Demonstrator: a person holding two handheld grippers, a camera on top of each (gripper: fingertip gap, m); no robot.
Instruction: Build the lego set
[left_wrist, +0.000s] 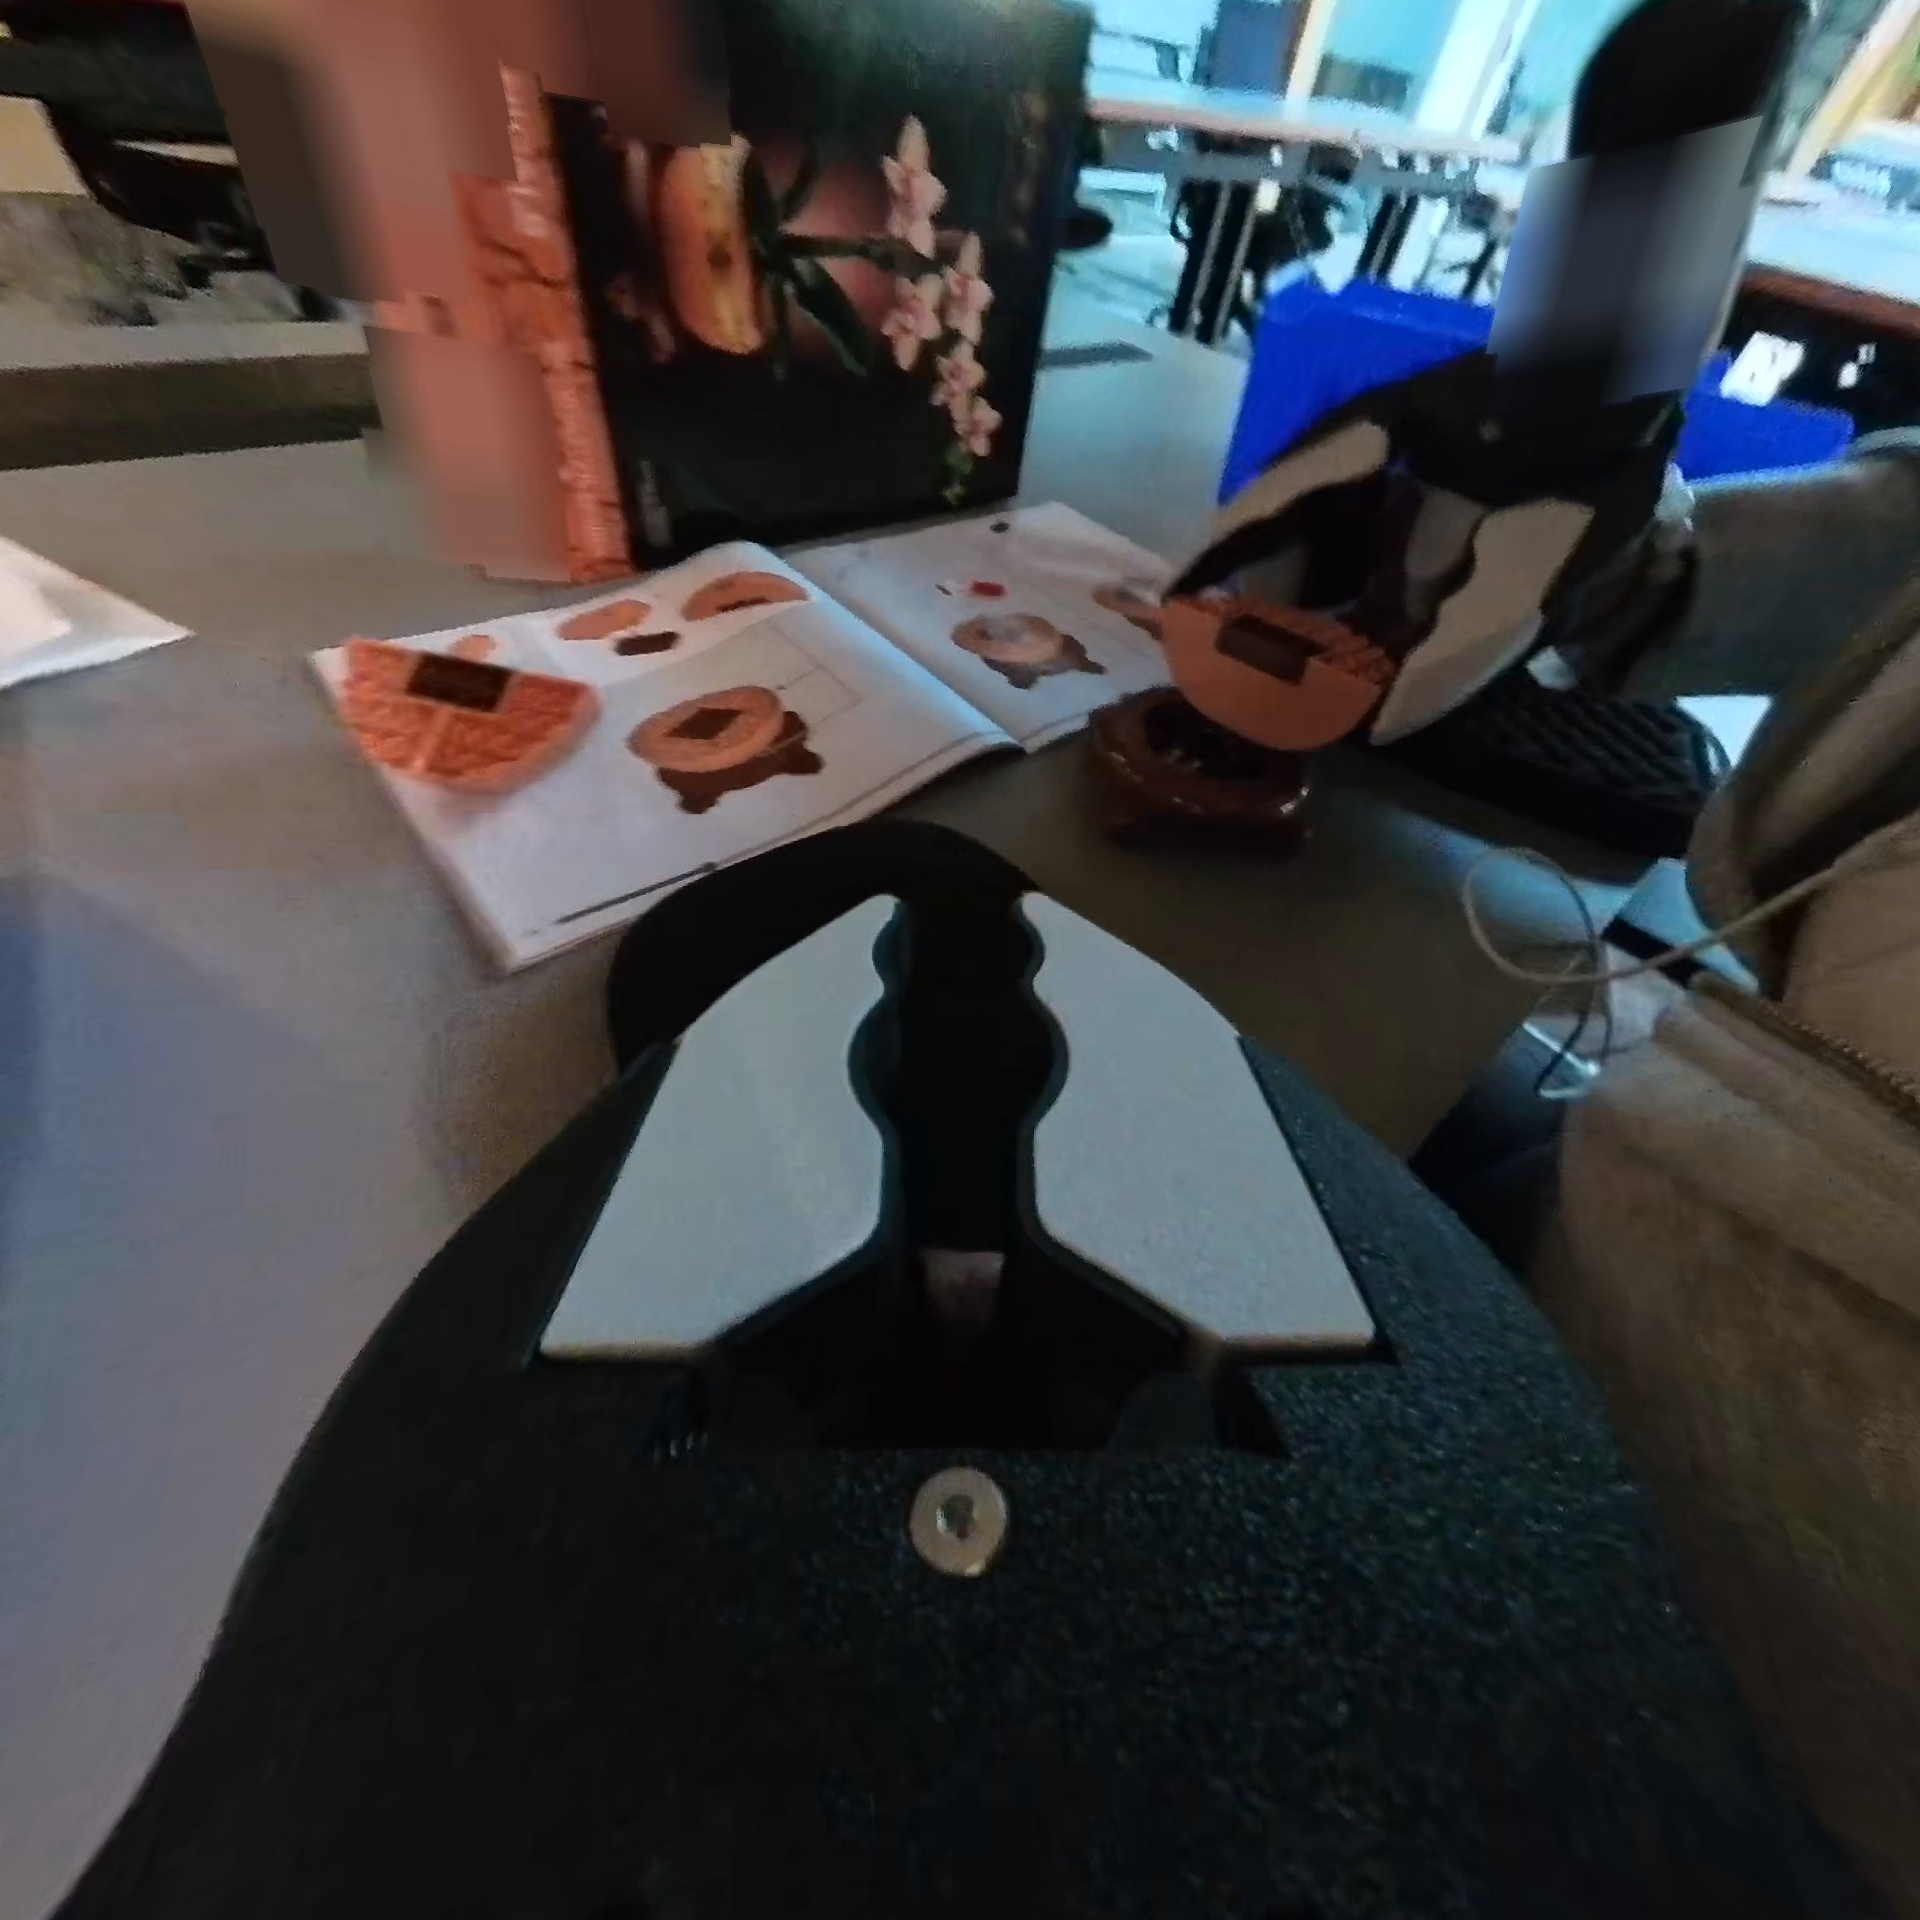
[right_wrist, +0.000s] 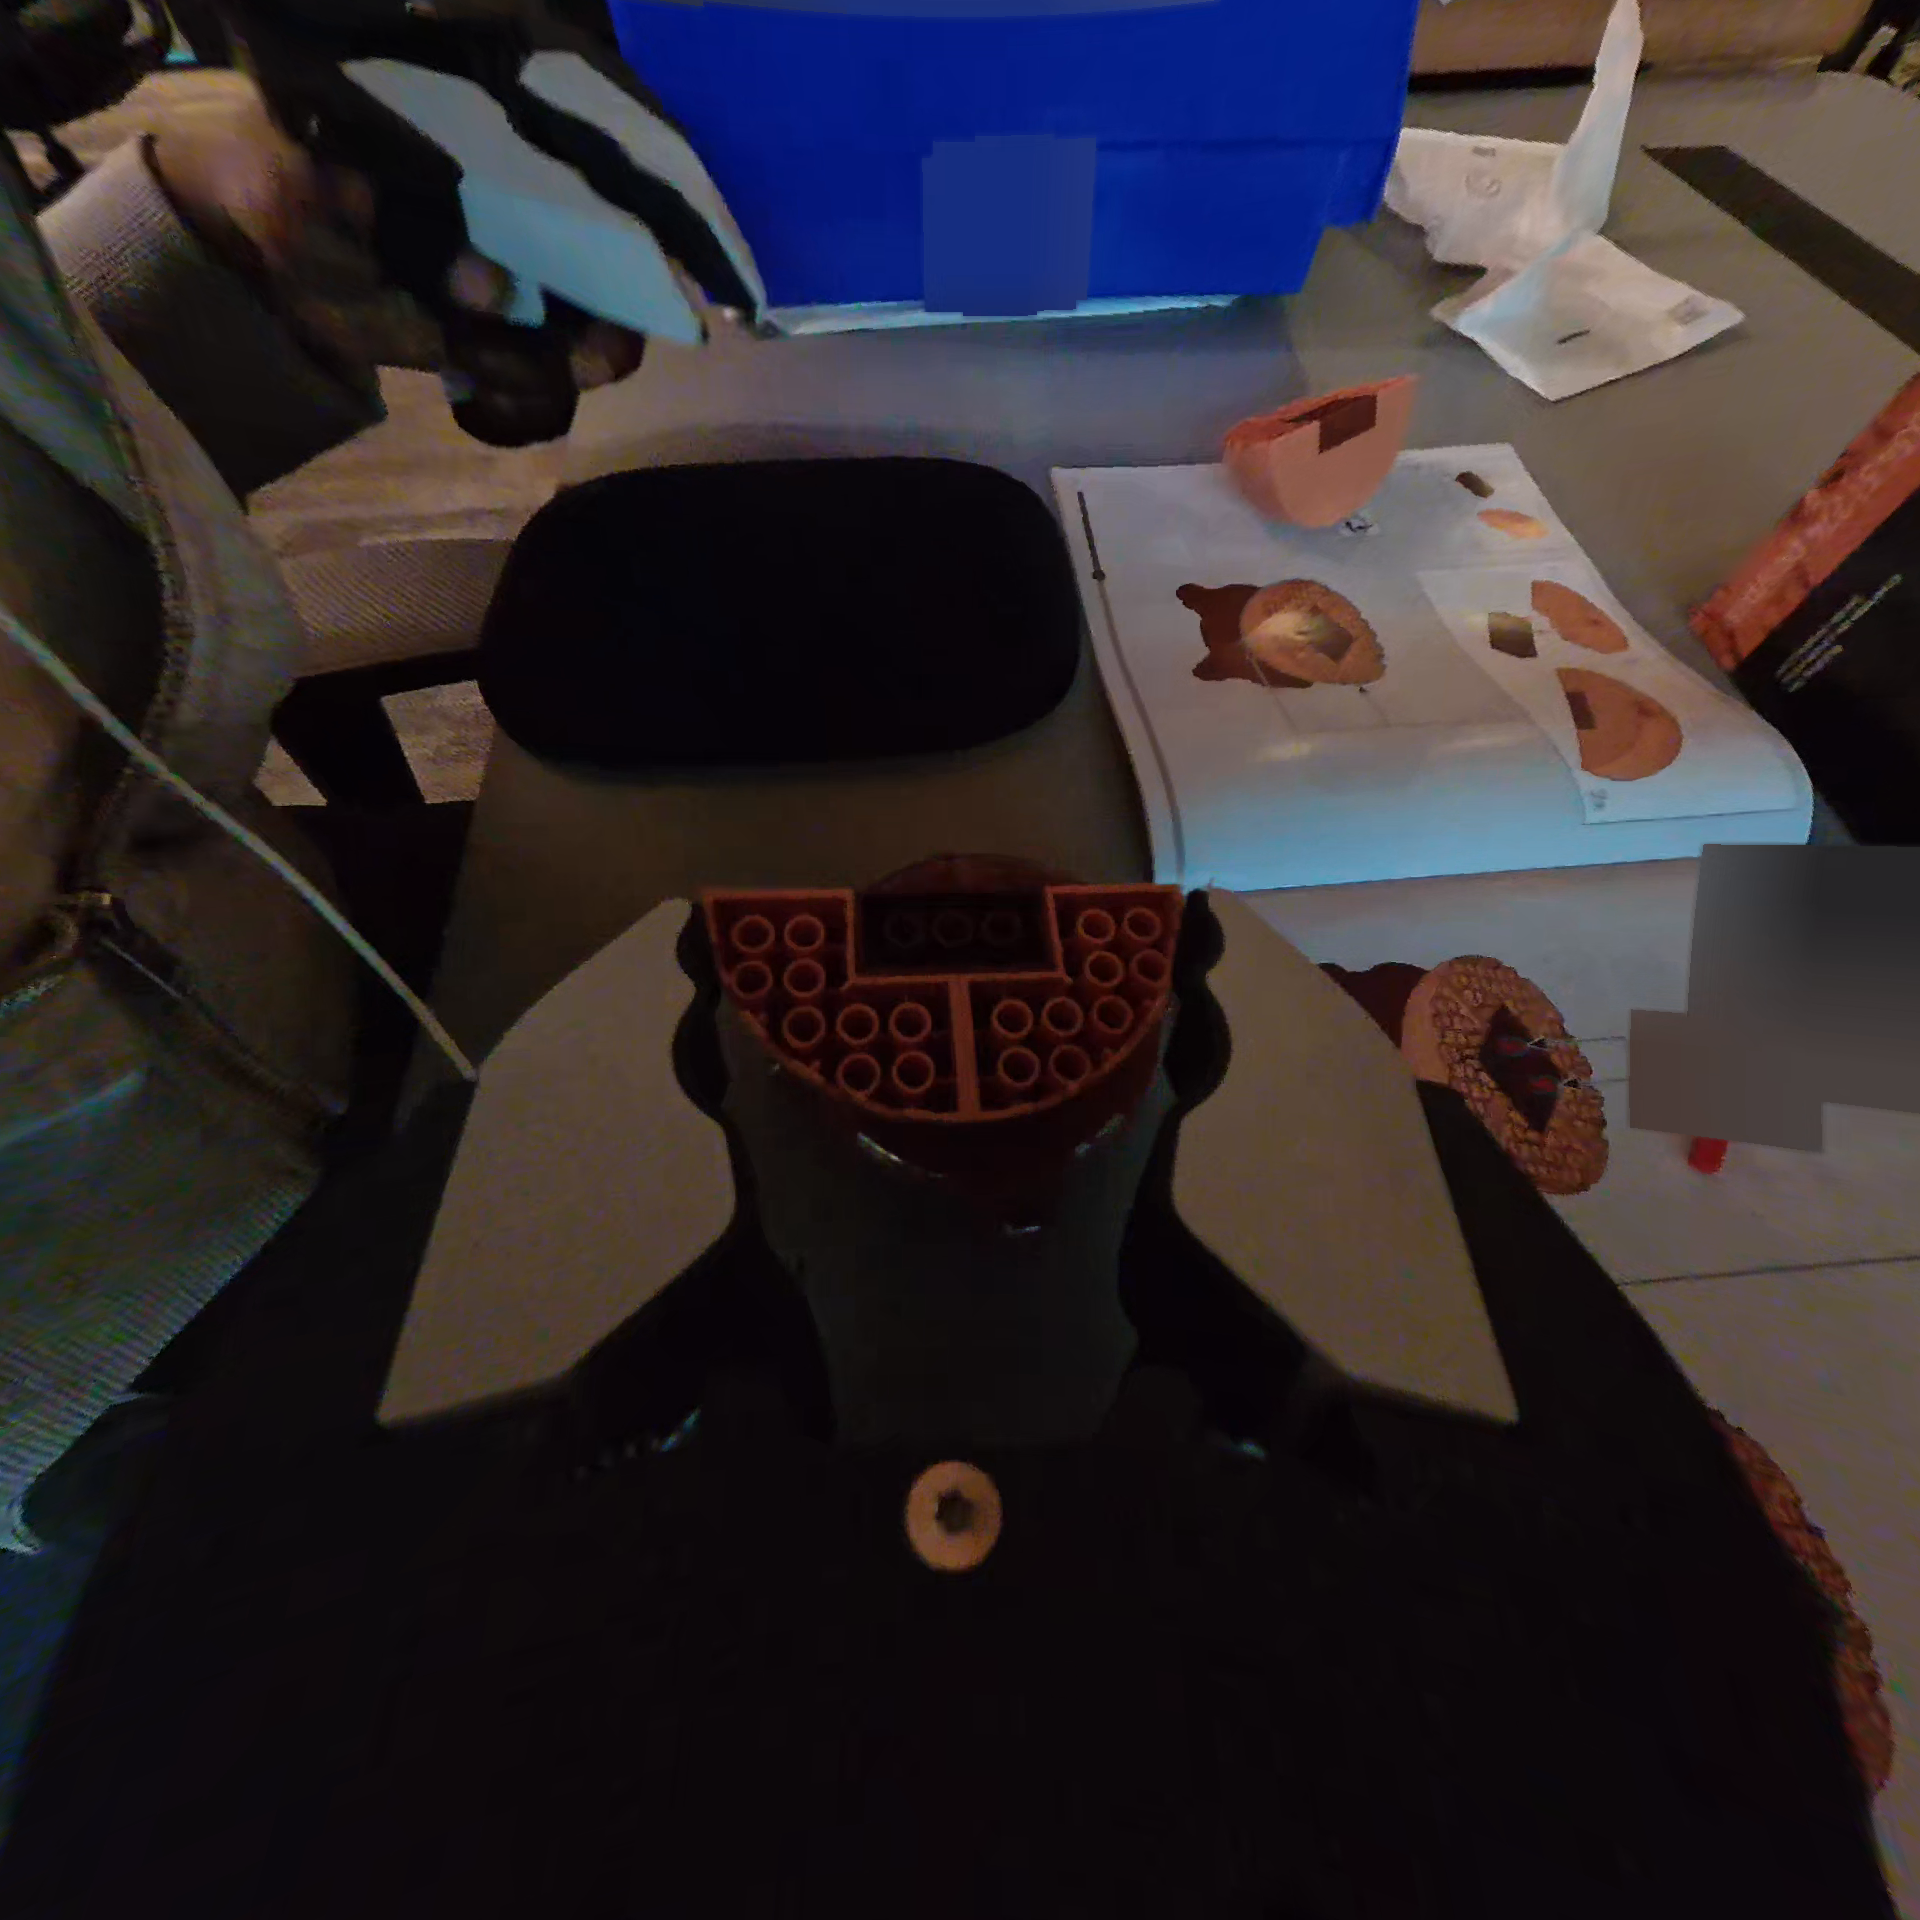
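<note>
My right gripper (right_wrist: 940, 914) is shut on an orange half-round brick piece (right_wrist: 940, 1008), with a pad against each side and the tubed underside facing its camera. In the left wrist view this gripper (left_wrist: 1299, 623) holds the piece (left_wrist: 1247, 686) tilted just above a dark brown round stand (left_wrist: 1195, 790) on the table. The stand also shows behind and under the piece (right_wrist: 987, 1184). My left gripper (left_wrist: 961, 904) hovers nearer the table edge, its fingers almost together. The narrow gap between them is dark, and I cannot make out anything in it. It appears blurred at the far left of the right wrist view (right_wrist: 717, 312).
A second orange half-round piece (left_wrist: 468, 707) (right_wrist: 1320, 457) lies on an open instruction booklet (left_wrist: 727, 810) (right_wrist: 1403, 769). Behind it stand a dark flower-printed box (left_wrist: 831, 312), a blue bin (right_wrist: 1018, 156) and white bags (right_wrist: 1558, 260). A black chair back (right_wrist: 779, 613) is at the table edge. A beige sleeve (left_wrist: 1766, 1039) is on the right. Left tips to right tips: about 15 cm.
</note>
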